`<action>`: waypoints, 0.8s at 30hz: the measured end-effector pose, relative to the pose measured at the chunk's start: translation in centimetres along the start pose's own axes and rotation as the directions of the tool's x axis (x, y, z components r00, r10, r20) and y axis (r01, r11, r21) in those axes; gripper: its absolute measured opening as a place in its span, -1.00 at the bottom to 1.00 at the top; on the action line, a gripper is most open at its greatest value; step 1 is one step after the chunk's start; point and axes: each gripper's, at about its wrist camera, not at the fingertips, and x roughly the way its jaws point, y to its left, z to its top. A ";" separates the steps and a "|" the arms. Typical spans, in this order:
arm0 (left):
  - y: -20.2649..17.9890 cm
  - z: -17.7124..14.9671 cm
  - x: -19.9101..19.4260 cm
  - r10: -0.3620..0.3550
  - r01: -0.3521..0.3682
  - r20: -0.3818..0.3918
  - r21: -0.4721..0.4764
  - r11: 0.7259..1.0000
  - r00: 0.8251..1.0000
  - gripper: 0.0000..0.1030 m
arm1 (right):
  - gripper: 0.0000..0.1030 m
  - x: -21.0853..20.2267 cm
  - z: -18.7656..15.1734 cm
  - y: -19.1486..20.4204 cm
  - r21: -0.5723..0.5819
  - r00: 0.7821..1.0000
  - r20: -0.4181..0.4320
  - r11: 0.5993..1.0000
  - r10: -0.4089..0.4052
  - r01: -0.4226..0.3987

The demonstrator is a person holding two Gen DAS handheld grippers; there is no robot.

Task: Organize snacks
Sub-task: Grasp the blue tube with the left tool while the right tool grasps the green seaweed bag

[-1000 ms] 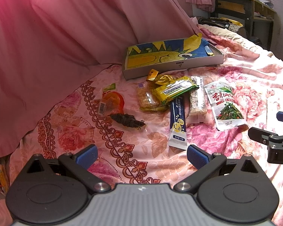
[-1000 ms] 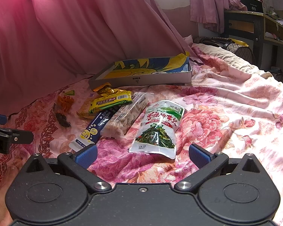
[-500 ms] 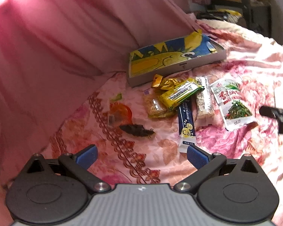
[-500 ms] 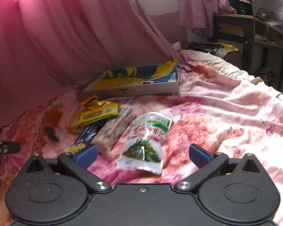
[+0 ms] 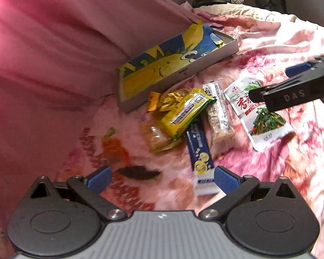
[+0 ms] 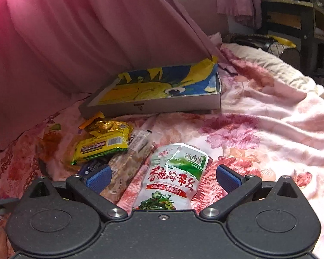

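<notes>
Snacks lie on a floral bedsheet (image 6: 259,133) in front of a shallow grey box (image 5: 205,64) lined with yellow-and-blue cartoon paper. A white-and-green seaweed pouch (image 6: 175,172) lies between the fingers of my open right gripper (image 6: 162,178), which hovers low over the same pouch (image 5: 267,127) in the left wrist view. Left of it lie a clear nut bar (image 5: 218,112), a blue stick packet (image 5: 199,151), a yellow-green packet (image 5: 185,112), a clear cracker pack (image 5: 159,138), an orange packet (image 5: 116,151) and a dark dried piece (image 5: 138,171). My left gripper (image 5: 162,179) is open above the dark piece and the stick.
A pink curtain (image 6: 86,32) hangs along the left and behind the box (image 6: 162,105). A dark wooden desk (image 6: 291,15) and a black mesh object (image 6: 261,41) stand beyond the bed at the back right. Bare sheet spreads to the right of the pouch.
My right gripper has moved forward and down until the seaweed pouch sits between its fingers. My left gripper has moved closer to the snacks and tilted.
</notes>
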 end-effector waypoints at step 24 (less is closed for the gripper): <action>0.8 0.0 9.4 -0.260 0.262 0.035 -0.099 0.960 0.965 0.40 | 0.49 5.7 -1.8 -0.4 0.047 0.989 -0.147 0.999 0.000 0.007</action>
